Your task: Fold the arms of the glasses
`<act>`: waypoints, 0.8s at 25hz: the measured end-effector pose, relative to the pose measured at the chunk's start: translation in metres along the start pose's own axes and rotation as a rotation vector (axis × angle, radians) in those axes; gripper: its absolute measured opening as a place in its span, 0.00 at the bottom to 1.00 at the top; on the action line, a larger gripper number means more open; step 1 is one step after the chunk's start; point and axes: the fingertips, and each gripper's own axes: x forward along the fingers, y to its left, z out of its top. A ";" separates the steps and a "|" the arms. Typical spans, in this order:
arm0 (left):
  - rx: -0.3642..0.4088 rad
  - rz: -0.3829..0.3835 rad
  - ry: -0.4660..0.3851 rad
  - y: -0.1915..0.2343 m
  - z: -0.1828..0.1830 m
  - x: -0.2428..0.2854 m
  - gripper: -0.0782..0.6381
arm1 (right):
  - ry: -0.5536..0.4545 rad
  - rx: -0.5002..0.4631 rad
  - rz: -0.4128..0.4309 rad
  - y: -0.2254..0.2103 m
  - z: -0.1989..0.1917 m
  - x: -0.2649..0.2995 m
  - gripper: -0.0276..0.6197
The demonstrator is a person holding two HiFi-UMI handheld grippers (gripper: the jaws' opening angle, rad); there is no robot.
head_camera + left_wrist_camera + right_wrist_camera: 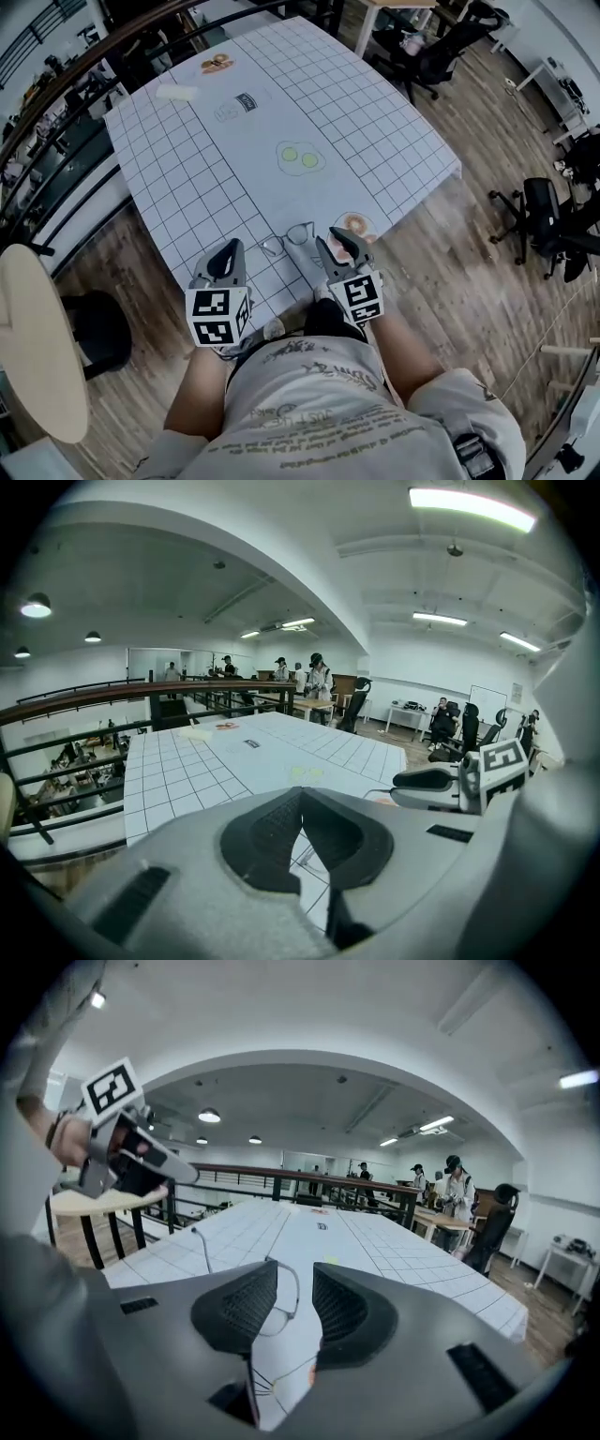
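A pair of thin-rimmed glasses (pixel 289 239) lies near the front edge of the white grid table (pixel 187 178), its arms spread out. My left gripper (pixel 228 251) hovers just left of it with its jaws shut and empty; in the left gripper view the pads (pixel 272 832) meet at the tip. My right gripper (pixel 337 248) is just right of the glasses, open. In the right gripper view one lens rim (pixel 284 1302) shows in the gap between the pads, untouched, and one arm (pixel 202 1246) sticks up at the left.
Flat prints lie on the table: a donut (pixel 354 225) by the right gripper, two yellow-green circles (pixel 300 157) in the middle, a card (pixel 246 102) and a white strip (pixel 176 92) farther back. A round wooden table (pixel 37 337) stands left, office chairs (pixel 539 220) right.
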 end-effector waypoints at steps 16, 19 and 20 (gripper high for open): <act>-0.054 0.131 0.055 -0.001 -0.014 -0.005 0.13 | 0.063 -0.107 0.091 0.000 -0.032 0.048 0.19; -0.063 0.151 0.057 -0.001 -0.015 -0.008 0.13 | 0.054 -0.118 0.106 0.001 -0.029 0.052 0.19; -0.066 0.157 0.058 0.000 -0.016 -0.009 0.13 | 0.050 -0.124 0.105 0.001 -0.028 0.053 0.16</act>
